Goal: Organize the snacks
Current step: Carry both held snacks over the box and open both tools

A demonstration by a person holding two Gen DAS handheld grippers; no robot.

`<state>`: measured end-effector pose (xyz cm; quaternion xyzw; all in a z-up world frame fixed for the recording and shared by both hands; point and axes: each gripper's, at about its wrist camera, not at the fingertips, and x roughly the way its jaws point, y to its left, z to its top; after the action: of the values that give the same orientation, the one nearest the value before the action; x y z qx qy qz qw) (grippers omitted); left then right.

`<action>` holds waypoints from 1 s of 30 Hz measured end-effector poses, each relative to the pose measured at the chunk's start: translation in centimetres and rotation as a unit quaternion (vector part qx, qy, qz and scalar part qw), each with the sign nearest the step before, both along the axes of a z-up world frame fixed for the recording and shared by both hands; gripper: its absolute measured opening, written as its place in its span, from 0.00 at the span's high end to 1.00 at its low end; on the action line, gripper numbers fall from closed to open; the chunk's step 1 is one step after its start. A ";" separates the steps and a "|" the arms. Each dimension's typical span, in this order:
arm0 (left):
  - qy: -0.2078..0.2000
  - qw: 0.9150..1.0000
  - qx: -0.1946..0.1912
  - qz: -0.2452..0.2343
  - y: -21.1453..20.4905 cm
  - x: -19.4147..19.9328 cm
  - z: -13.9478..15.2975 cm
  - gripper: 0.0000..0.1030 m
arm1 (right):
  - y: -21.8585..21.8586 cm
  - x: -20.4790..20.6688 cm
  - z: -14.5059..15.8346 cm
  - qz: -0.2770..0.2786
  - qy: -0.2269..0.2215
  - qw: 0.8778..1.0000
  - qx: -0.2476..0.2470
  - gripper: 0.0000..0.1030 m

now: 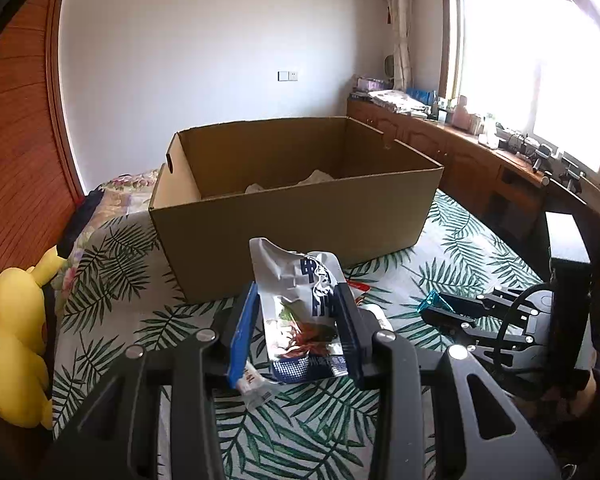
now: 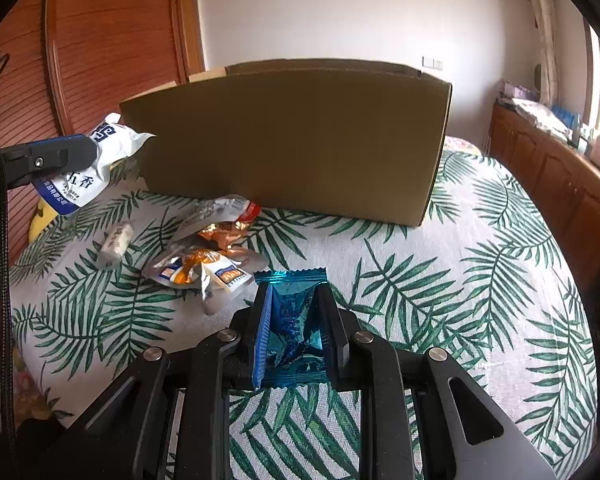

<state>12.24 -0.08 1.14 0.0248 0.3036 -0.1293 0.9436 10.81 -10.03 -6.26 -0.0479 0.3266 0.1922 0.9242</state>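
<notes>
A: State the left claw (image 1: 296,316).
B: It is clamped on a white-and-blue snack pouch (image 1: 300,312), low at the centre of the left wrist view. The pouch stands upright between the pads, its crumpled top above the fingertips, clear of the bedspread (image 1: 452,248).

A: And the right claw (image 2: 292,300)?
B: Closed on a teal foil snack packet (image 2: 294,320), bottom centre of the right wrist view. The packet's crimped edge projects past the fingertips.

A: Locate the cardboard box (image 1: 292,200).
B: Centre of both views, open-topped, resting on the leaf-print bedspread. Pale wrappers (image 1: 316,178) show inside, near its front wall.

A: Remaining snacks?
B: A loose pile of foil packets (image 2: 208,252) lies left of centre in the right wrist view, in front of the box. A small white wrapped sweet (image 2: 116,242) lies just left of the pile.

A: Anything else?
B: A yellow plush toy (image 1: 12,344) at the left edge of the left wrist view.
</notes>
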 end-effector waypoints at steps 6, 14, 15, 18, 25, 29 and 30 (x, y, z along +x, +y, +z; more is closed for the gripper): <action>-0.010 1.000 -0.002 -0.002 -0.3 -0.3 0.9 0.64 | -0.2 0.1 0.5 0.000 -0.005 1.000 0.001 0.80; -0.020 1.000 -0.001 -0.006 -0.7 -0.3 1.9 0.64 | -0.1 -0.5 2.0 0.009 -0.013 1.000 0.004 0.80; -0.022 1.000 0.000 -0.006 -0.8 -0.3 2.1 0.64 | -0.1 -0.6 2.5 0.011 -0.016 1.000 0.007 0.80; -0.026 1.000 0.000 -0.005 -0.8 -0.1 2.7 0.64 | 0.0 -0.8 4.0 0.016 -0.028 0.999 0.007 0.80; -0.032 0.999 0.002 -0.001 -0.7 0.9 3.7 0.64 | 0.4 -0.2 6.6 0.021 -0.049 0.999 0.003 0.80; -0.036 0.999 0.006 0.004 -0.5 1.7 4.3 0.64 | 0.2 0.9 7.5 0.019 -0.050 0.999 0.003 0.80; -0.037 0.999 0.005 0.005 -0.5 1.9 4.4 0.64 | 0.2 1.1 7.8 0.019 -0.052 0.998 0.004 0.80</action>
<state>14.12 -0.55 5.55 0.0330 0.2697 -0.1216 0.9547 11.92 -9.85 1.54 -0.0607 0.2763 0.2085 0.9362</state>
